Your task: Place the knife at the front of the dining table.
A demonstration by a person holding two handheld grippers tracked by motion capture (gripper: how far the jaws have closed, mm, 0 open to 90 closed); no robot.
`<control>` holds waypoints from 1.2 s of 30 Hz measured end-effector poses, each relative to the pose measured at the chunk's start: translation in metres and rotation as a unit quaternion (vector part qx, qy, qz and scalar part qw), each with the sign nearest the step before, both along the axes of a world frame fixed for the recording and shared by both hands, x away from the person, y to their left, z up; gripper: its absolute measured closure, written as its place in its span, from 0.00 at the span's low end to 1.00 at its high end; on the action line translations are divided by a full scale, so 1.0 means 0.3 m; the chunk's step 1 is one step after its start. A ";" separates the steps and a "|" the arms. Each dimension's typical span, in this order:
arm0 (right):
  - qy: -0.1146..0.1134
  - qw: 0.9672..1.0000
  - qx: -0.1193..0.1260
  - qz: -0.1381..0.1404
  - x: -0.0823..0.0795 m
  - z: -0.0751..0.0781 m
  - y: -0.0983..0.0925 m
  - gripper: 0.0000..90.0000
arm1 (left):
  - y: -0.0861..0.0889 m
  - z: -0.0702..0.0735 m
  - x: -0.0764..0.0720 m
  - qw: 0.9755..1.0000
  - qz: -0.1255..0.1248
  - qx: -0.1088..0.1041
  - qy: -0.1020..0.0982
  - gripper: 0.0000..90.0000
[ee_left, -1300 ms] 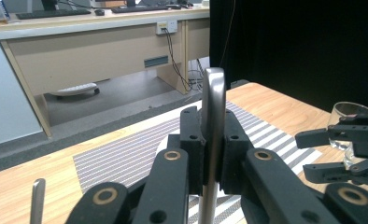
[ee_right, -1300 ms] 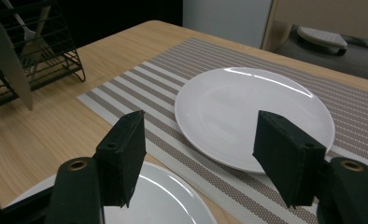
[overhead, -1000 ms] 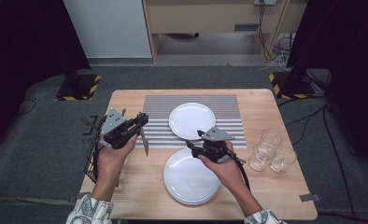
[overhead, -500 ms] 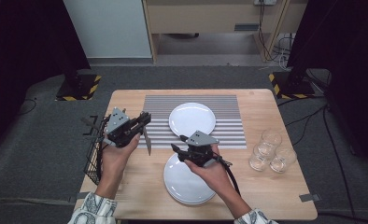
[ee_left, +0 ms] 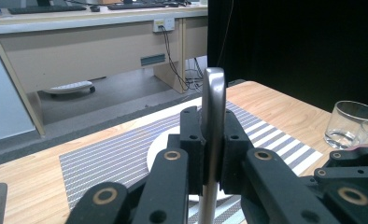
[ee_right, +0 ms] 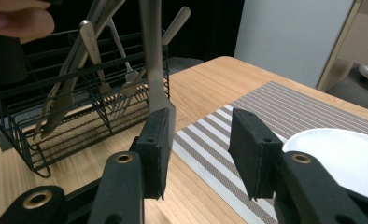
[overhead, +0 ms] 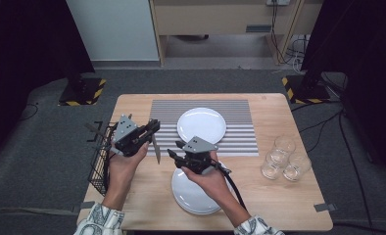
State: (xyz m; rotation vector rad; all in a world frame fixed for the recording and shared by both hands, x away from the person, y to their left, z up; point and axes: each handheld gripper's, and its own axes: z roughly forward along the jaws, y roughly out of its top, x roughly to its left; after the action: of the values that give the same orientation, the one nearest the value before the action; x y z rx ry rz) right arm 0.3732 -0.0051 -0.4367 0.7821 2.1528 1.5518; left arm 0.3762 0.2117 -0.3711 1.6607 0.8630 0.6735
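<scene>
From the high view, the left gripper (overhead: 149,133) is clamped on a table knife (overhead: 156,149) that hangs blade-down over the wood beside the striped mat (overhead: 240,139), seemingly so the right gripper (overhead: 177,149) can take it; that gripper's jaws have just been closing, still apart, reaching toward the blade above the near plate (overhead: 193,196).

In the left gripper view, the pads pinch the knife's (ee_left: 213,116) dull steel handle upright, rounded end on top.

In the right gripper view, the blade (ee_right: 152,65) hangs before the left pad, unpinched; the wire cutlery basket (ee_right: 37,126) stands behind, holding forks.
</scene>
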 end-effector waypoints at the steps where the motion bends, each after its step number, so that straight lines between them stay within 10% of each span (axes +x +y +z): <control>1: -0.003 1.000 0.000 0.000 0.001 0.000 0.003 0.64 | 0.000 -0.002 0.001 1.000 0.001 0.000 0.000 0.92; 26: -0.013 1.000 0.017 0.013 0.029 0.037 0.062 0.54 | -0.052 0.019 0.017 1.000 -0.011 -0.013 -0.007 0.92; 36: -0.017 0.999 0.025 0.012 0.055 0.045 0.103 0.64 | -0.048 0.032 0.009 1.000 -0.008 -0.013 -0.008 0.92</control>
State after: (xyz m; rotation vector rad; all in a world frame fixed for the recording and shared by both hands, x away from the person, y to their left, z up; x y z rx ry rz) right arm 0.3897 0.0259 -0.4233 0.7441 2.1140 1.6246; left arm 0.3789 0.1972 -0.3615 1.6355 0.8424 0.6608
